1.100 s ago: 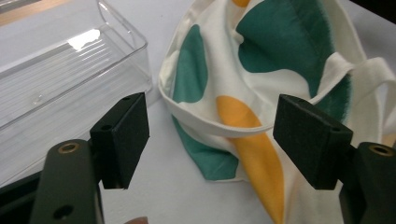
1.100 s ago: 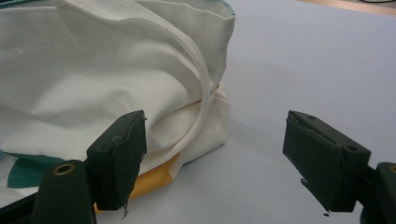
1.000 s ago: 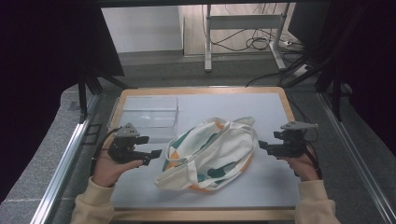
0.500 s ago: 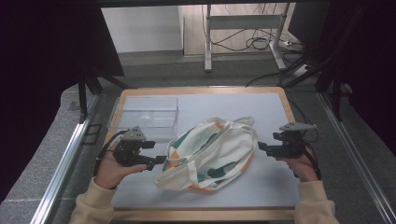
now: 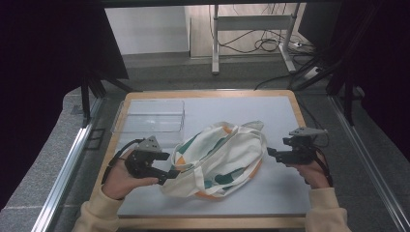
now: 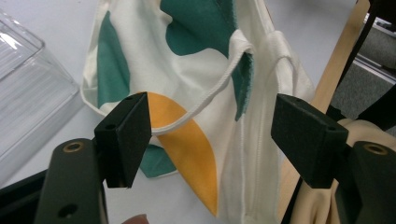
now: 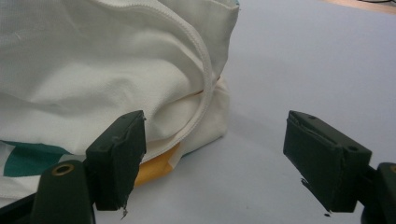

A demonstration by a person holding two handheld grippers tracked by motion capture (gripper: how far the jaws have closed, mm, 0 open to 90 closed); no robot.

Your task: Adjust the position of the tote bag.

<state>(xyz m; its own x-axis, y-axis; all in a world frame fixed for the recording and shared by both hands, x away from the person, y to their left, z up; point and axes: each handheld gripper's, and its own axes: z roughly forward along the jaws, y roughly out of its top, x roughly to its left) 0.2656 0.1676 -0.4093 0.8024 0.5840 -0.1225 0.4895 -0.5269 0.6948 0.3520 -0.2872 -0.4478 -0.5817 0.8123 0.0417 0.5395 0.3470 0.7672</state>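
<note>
A cloth bag lies on its side near the middle of the table, slightly toward the person. It is cream-white with green and orange patches, and it looks limp and crumpled. Its mouth seems to face the left gripper, but whether anything is inside cannot be told. In the left gripper view a white cord runs from a hem of the bag down toward the left jaw, across an orange patch.

The left gripper sits at the bag's near-left edge, held in the person's left hand. Its jaws stand wide open, with the bag's cloth and the cord in the gap between them; they clamp nothing. The cord's lower end meets the inner face of one jaw.

The right gripper is just beside the bag's right end, held in the right hand. Its jaws are also spread wide and hold nothing. In the right gripper view the bag's seamed corner lies ahead of the gap, nearer one jaw, with bare table before the other.

A clear plastic box stands on the far left part of the table, just beyond the bag and the left gripper. It is see-through and looks empty. The table has a pale top and a wooden rim.
</note>
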